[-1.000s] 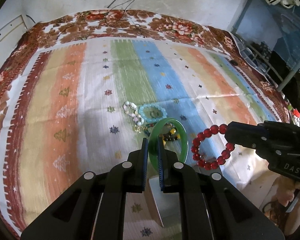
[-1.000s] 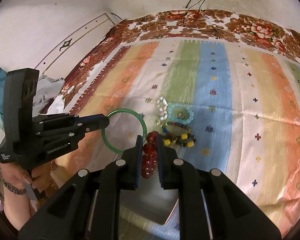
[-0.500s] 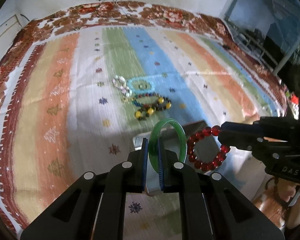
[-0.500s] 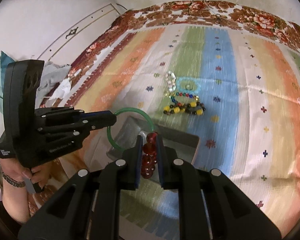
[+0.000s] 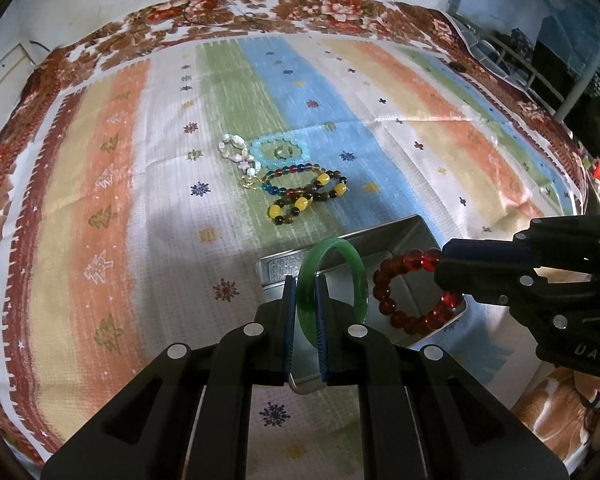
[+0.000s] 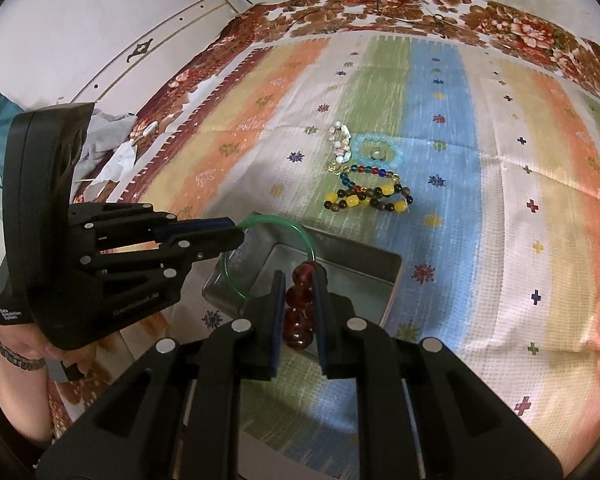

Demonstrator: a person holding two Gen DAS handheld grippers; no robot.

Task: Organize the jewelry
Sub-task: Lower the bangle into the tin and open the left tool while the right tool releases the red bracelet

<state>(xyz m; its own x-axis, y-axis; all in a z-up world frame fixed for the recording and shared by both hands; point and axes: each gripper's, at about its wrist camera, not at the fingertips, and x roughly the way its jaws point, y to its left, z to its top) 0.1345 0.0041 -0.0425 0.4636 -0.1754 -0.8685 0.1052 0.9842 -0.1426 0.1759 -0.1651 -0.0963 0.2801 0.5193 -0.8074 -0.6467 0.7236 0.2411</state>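
My left gripper point(image 5: 305, 280) is shut on a green bangle point(image 5: 346, 258), which hangs above the open metal tin point(image 5: 396, 228). In the right wrist view that left gripper point(image 6: 236, 236) comes in from the left with the green bangle point(image 6: 276, 220) over the metal tin point(image 6: 364, 254). My right gripper point(image 6: 300, 276) is shut on a red bead bracelet point(image 6: 298, 312). The left wrist view shows the right gripper point(image 5: 444, 258) at the right, holding the red bead bracelet point(image 5: 396, 312) over the tin's right half.
More bracelets lie on the striped bedspread point(image 5: 140, 200) beyond the tin: a pale blue one point(image 5: 280, 151), a white shell one point(image 5: 236, 156), a multicoloured glass one point(image 5: 288, 178) and a yellow-and-brown one point(image 5: 308, 200). A person's hand point(image 6: 20, 344) holds the left gripper.
Both grippers, still holding the bangle and the red bracelet, sank and moved back from the loose bracelets until they hang over the tin, which has come into fuller view below them.
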